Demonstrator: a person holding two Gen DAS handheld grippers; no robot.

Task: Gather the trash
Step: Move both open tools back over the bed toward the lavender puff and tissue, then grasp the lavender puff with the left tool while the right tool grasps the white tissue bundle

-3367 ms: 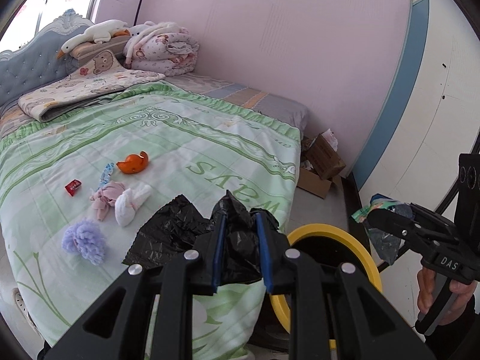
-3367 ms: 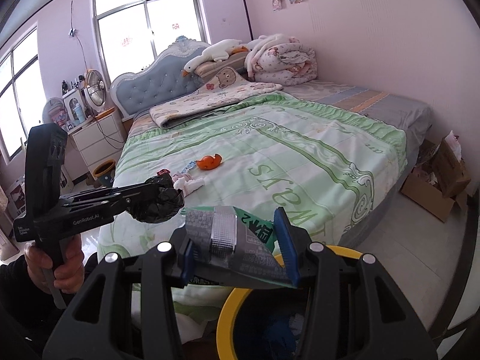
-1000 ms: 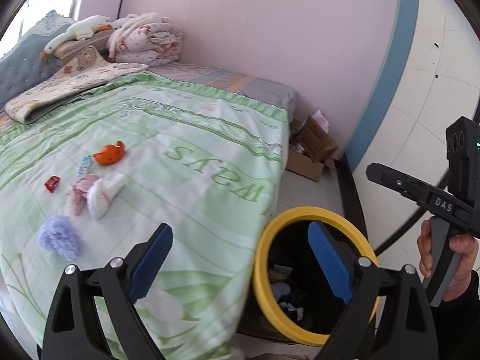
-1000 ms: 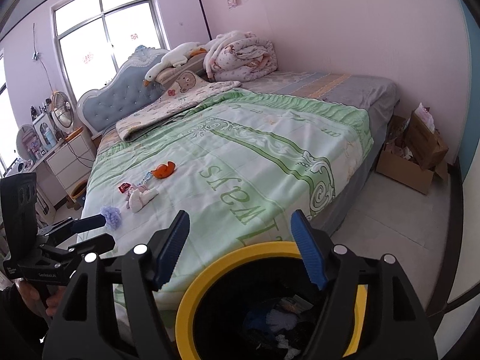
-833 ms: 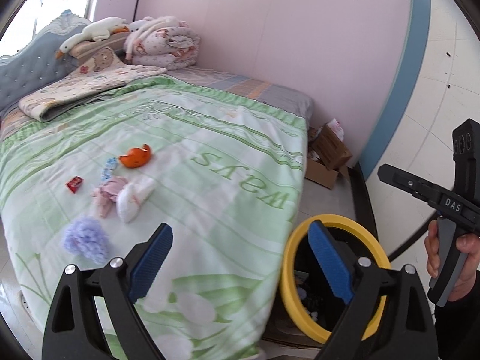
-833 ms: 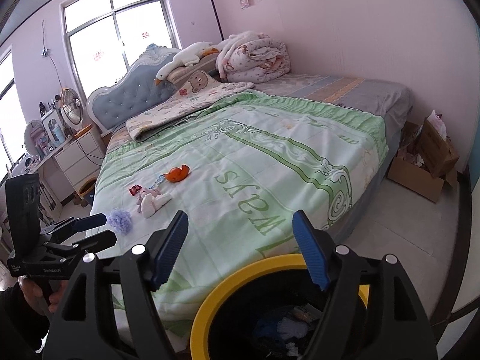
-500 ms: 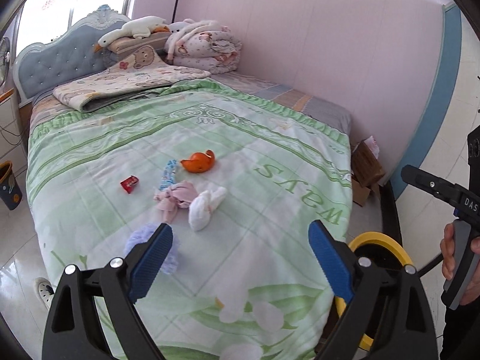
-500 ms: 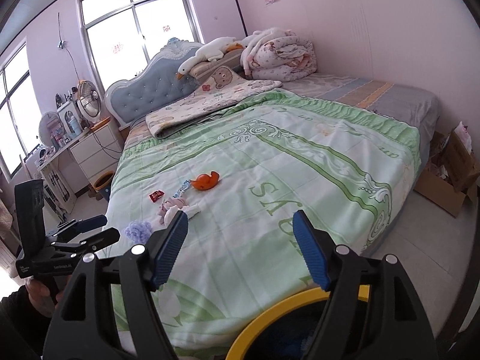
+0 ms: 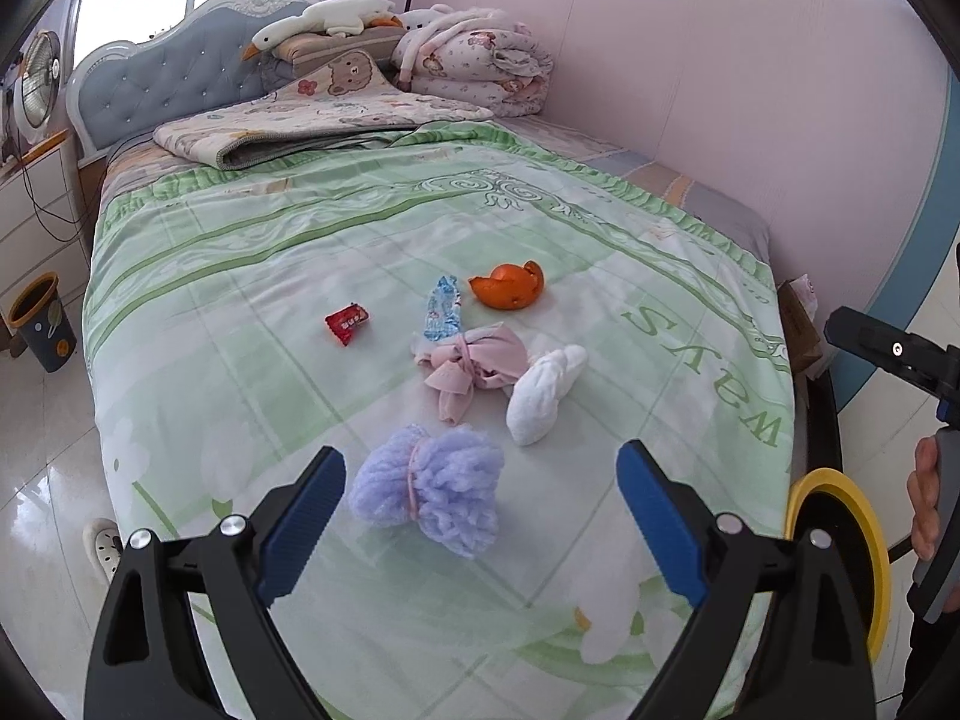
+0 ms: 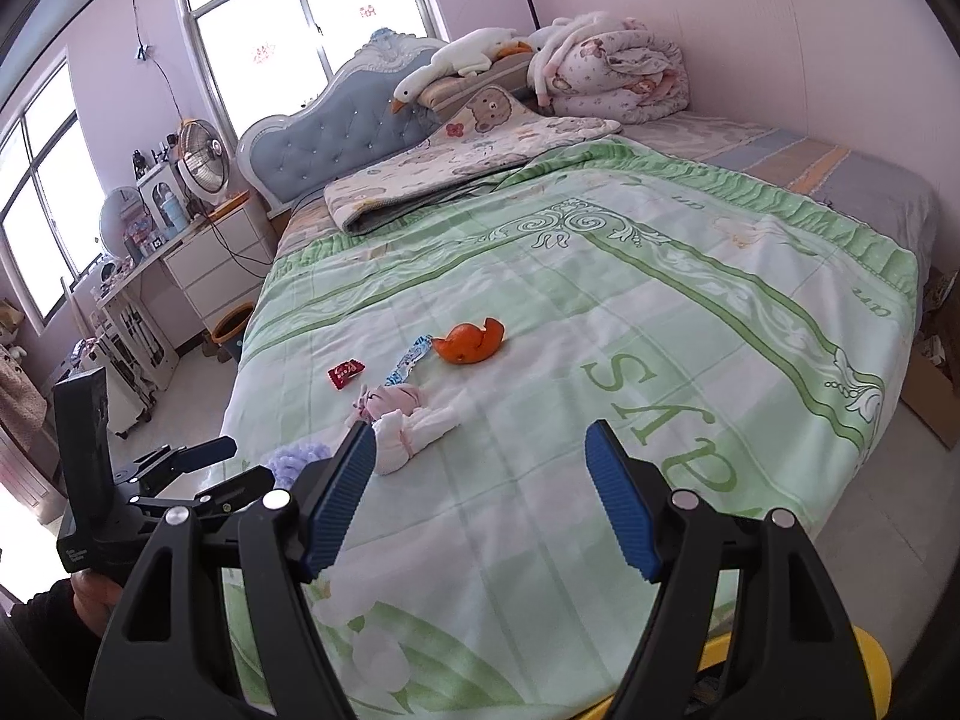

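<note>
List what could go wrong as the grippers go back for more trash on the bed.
1. The purple sock bundle lies nearest the open left gripper; it, the pink sock and the white sock could get binned as trash.
2. The red wrapper and the blue wrapper lie flat on the soft quilt; jaws may pinch fabric instead.
3. The orange peel is curved and may slip out.

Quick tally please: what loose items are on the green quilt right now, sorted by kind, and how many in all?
Sock bundles: 3, the purple bundle, the pink bundle and the white bundle.
Wrappers: 2, the red wrapper and the blue wrapper.
Orange peel: 1.
Total: 6 loose items on the green quilt.
</note>
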